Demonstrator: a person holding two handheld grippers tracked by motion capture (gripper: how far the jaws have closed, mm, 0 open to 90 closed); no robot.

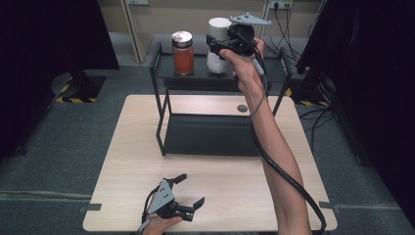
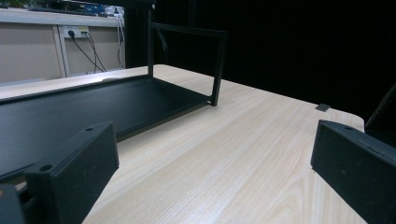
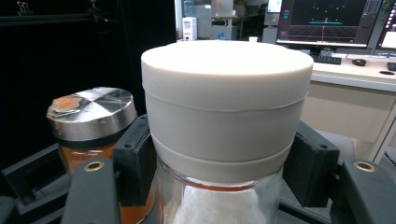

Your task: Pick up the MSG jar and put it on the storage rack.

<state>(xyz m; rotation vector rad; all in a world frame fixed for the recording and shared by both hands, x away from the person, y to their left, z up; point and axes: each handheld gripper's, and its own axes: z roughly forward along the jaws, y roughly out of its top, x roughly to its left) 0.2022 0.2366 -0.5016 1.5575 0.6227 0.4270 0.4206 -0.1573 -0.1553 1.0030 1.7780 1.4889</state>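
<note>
Even overhead light, dark surrounds, glare on the white lid (image 3: pixel 227 60), and all three views slightly soft.

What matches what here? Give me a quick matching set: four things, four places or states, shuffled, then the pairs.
Things:
1. white-lidded jar
2. orange jar
3. left tool
4. rack's bottom shelf

Places or states:
A. open, resting low over the table's near edge
B. bare, nothing on it
C. clamped between the right tool's jaws at the top shelf
D. standing free on the top shelf, metal lid on

Pairs: 1-C, 2-D, 3-A, 4-B
</note>
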